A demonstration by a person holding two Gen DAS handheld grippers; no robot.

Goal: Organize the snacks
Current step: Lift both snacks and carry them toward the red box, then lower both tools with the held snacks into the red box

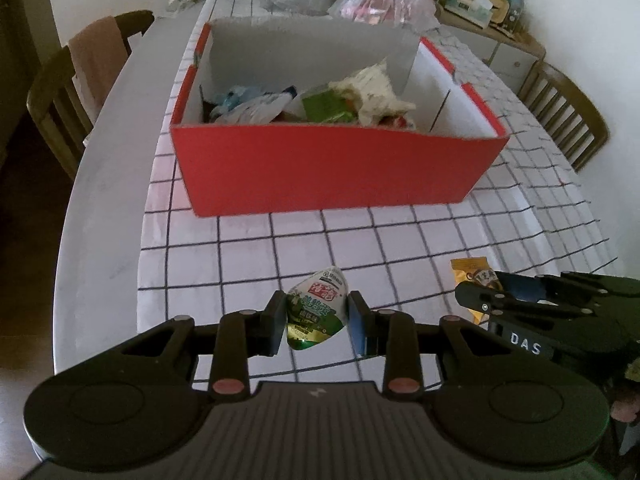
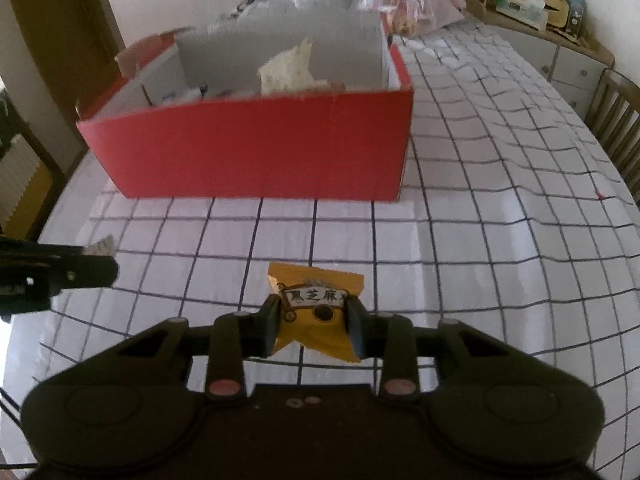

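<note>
A: Near end first. Your left gripper (image 1: 316,312) is clamped on the green and white packet (image 1: 316,308), pads on both its sides. Packet stands on end between them, long axis running away from you toward the box.

B: And the right?

A: Your right gripper (image 2: 312,320) has the yellow packet (image 2: 316,308) between its pads, both touching its edges. I read that as gripped. Wrapper is wider than tall here, print facing up at the camera, its lower corner sticking out below the left pad.

B: Where's the drop point from each?

A: The red box (image 1: 332,168) is straight ahead of both, well apart from either hand, open top, near wall facing you. In the left view it sits dead centre. In the right view it's ahead and a bit left. So neither hand is clearly nearer. You'll have to clear that near wall before letting go.

B: Room inside?

A: Snacks (image 1: 320,104) already piled at the middle and left. The right end past the slit in the wall looks bare.

B: Surface?

A: White checked cloth (image 1: 280,248) on a pale table (image 1: 104,216). Between you and the box, nothing lies on it.

B: Beyond?

A: Plastic bags (image 1: 384,0) behind the box, chairs (image 1: 72,92) on both sides, a cluttered sideboard (image 2: 540,12) at the wall.
</note>
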